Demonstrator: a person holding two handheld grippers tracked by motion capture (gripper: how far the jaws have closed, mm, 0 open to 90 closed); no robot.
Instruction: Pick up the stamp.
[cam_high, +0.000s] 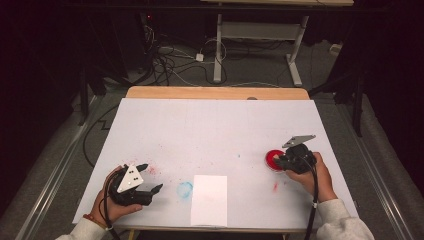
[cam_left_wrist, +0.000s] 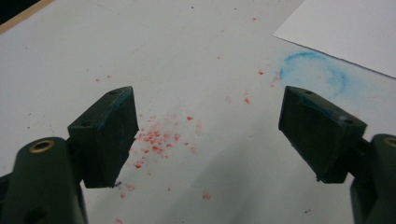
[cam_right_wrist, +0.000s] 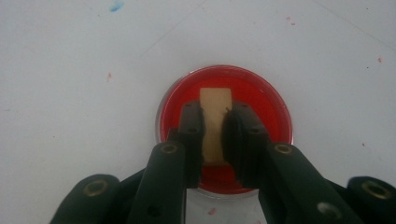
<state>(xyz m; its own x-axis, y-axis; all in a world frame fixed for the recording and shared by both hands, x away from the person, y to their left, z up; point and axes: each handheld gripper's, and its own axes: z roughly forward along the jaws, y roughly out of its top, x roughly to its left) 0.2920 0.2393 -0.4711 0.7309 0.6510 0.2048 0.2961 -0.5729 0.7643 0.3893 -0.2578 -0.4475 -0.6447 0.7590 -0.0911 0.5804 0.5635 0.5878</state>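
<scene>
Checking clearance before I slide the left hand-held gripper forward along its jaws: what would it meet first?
Probably the blue smudge on the table cover, then the white paper sheet. The left hand-held gripper is open, red specks beneath; depth is uncertain.

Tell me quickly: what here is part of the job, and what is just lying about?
In play:
right claw, shut on the tan block
red dish under the block
white paper sheet
left claw, open, holding nothing

Lying about:
blue ring smudge
red crumbs on the table cover
floor cables
</scene>
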